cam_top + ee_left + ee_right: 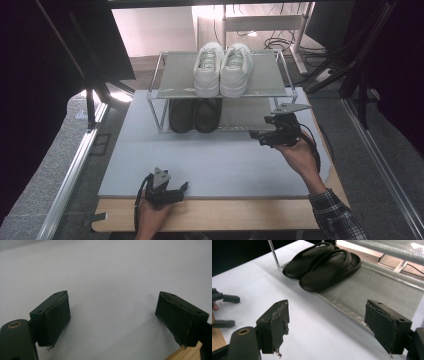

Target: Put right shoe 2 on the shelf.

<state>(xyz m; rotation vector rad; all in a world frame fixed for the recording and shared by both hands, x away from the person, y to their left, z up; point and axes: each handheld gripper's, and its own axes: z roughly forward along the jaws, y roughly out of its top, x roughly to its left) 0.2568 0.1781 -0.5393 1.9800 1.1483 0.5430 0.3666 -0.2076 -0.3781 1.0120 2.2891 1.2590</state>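
Grey matting (215, 160) covers most of a wooden table (225, 215), whose bare edge shows along the bottom of the high view; dark curtains and metal frame legs stand at both sides.

At the centre top of that view stands a two-level shoe rack (172, 82) with thin metal posts and grey mesh shelves. On its upper shelf, a pair of white sneakers (222, 67) sits side by side, touching, with laces and toes towards the bottom of the frame. On the lower shelf, at its left part, lies a pair of black slippers (195, 115); in the right gripper view they are smooth, with wide straps, pressed close together at the upper centre (324, 263). The right part of the lower shelf is bare mesh.

The right gripper (259, 136), at the centre right of the high view, is held just in front of the lower shelf; its jaws are wide apart with nothing between them (325, 327). The left gripper (180, 190), at the bottom centre left, is over the mat's near edge; its jaws are also wide apart and hold nothing (112, 320).
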